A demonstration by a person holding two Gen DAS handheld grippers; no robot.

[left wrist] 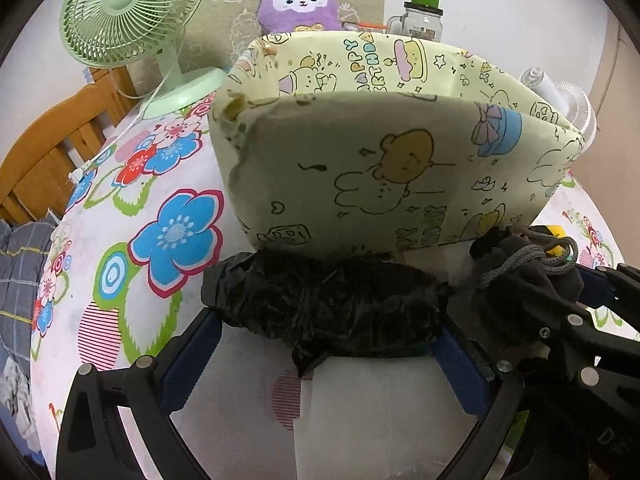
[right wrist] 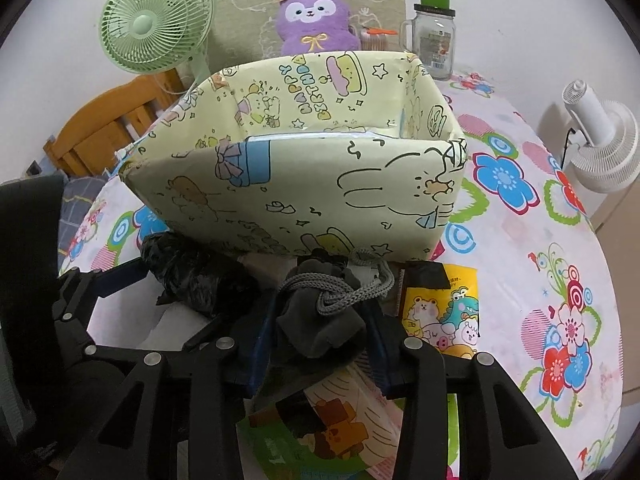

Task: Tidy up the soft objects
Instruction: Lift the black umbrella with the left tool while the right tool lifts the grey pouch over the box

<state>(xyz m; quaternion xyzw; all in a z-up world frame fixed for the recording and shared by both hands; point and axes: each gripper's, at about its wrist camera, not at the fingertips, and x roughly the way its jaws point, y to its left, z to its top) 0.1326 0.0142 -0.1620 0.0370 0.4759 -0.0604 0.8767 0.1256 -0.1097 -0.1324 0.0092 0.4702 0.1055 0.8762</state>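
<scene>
floral table (right wrist: 532, 240) carries box (right wrist: 304, 184), fans, jar, packets.

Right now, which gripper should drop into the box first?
Either, marginally right: right gripper is shut on the grey drawstring pouch, below the yellow box front wall. Left gripper holds the black bag, equally near.

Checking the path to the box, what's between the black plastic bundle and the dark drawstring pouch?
Only bare white tabletop separates the black plastic bundle from the drawstring pouch, seen best from the left wrist.
</scene>
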